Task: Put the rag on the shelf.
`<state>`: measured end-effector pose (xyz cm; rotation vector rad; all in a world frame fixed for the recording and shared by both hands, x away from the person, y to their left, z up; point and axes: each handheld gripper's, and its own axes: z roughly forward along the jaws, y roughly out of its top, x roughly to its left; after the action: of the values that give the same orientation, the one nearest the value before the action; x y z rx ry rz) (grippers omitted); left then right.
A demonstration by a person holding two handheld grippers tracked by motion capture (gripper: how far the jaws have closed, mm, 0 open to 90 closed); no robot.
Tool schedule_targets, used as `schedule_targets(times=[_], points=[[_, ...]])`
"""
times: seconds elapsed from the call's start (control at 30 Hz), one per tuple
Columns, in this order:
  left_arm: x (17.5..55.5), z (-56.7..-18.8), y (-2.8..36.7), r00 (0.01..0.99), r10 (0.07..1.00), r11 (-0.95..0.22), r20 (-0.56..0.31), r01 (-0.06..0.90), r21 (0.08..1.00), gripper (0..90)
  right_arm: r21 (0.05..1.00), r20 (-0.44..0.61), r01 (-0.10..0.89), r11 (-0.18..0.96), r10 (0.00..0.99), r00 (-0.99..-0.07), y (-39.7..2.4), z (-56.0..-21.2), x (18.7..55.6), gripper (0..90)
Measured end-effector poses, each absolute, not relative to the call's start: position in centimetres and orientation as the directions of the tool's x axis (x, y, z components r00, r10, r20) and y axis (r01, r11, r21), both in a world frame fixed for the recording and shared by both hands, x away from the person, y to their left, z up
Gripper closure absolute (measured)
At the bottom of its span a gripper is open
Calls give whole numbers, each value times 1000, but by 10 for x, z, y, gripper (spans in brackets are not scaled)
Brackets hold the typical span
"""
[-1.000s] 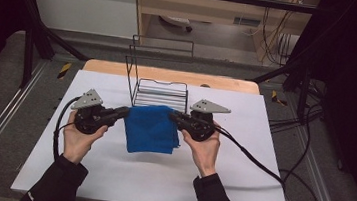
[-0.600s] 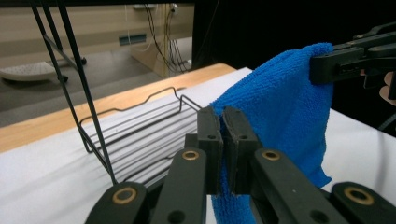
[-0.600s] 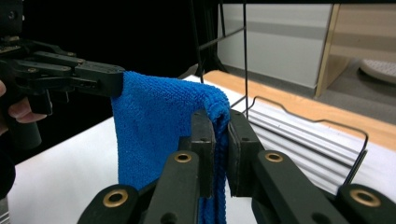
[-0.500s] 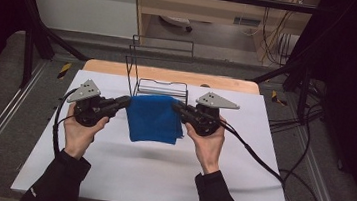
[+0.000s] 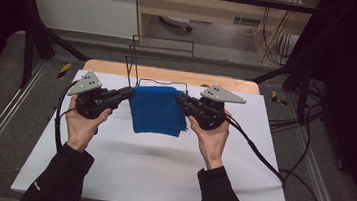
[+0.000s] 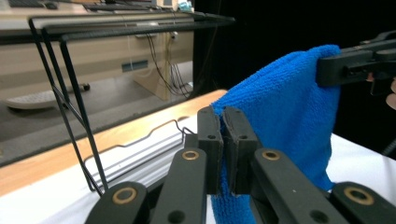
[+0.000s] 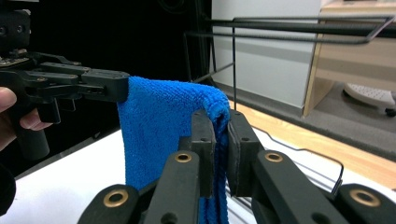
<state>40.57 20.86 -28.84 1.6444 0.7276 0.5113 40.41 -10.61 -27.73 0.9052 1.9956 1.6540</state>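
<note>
A folded blue towel (image 5: 158,109) hangs in the air above the white table (image 5: 149,168), stretched between the two grippers. My left gripper (image 5: 129,93) pinches its left top corner, jaws shut on the cloth (image 6: 280,112). My right gripper (image 5: 179,99) pinches the right top corner, jaws shut on the cloth (image 7: 163,126). In the left gripper view my jaws (image 6: 223,140) clamp the towel's edge, and the other gripper (image 6: 355,65) holds the far corner. In the right gripper view my jaws (image 7: 219,140) grip the hem, with the other gripper (image 7: 88,86) at the far corner.
A black wire rack (image 5: 160,63) stands at the table's back, just behind the towel, seen too as the wire rack (image 6: 70,93) and the wire rack (image 7: 261,32). Cables (image 5: 261,154) trail off to the right. A wooden strip (image 5: 169,75) edges the table's far side.
Both hands have risen and lifted the towel off the table; it now hangs between the grippers, closer to the wire rack.
</note>
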Motion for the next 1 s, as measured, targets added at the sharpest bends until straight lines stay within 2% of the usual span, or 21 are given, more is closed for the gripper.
schedule_targets(times=[0.37,1.0], points=[[407,-264,208,697,716,-46,-37,100,994,860,989,42,127,69,708,-705,-105,-252,405,838],[419,-230,208,680,733,20,-28,19,1000,861,998,1,50,47,719,-695,-101,-219,416,838]])
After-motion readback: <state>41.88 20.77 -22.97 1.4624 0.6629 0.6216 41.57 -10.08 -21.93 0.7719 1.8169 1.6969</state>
